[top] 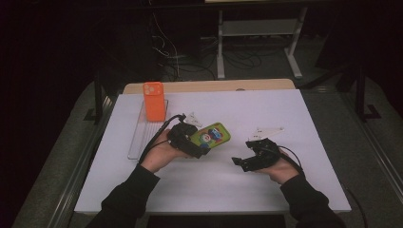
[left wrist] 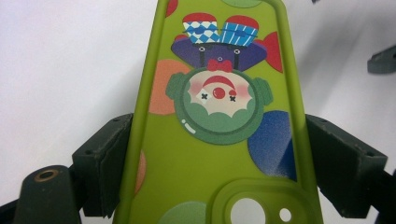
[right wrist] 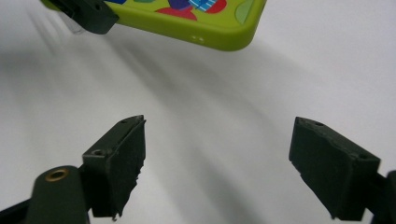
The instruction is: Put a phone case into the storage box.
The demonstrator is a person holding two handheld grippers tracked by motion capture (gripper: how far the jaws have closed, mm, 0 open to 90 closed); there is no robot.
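Left gripper [top: 202, 148]: we are clamping its jaws on the two long edges of the phone case [left wrist: 219, 140], at the camera-hole end.
Phone case: we are holding it raised above the middle of the table [top: 285, 109], printed back up.
Handling: we are judging it light, soft and springy, so a hard squeeze may bow it; the side rims are the best place to hold.
Right gripper [right wrist: 217, 168]: we are keeping it empty with jaws wide apart, near the case's free corner.
Orange case [top: 154, 100]: standing in a clear tray [top: 138, 137] toward the far left corner.
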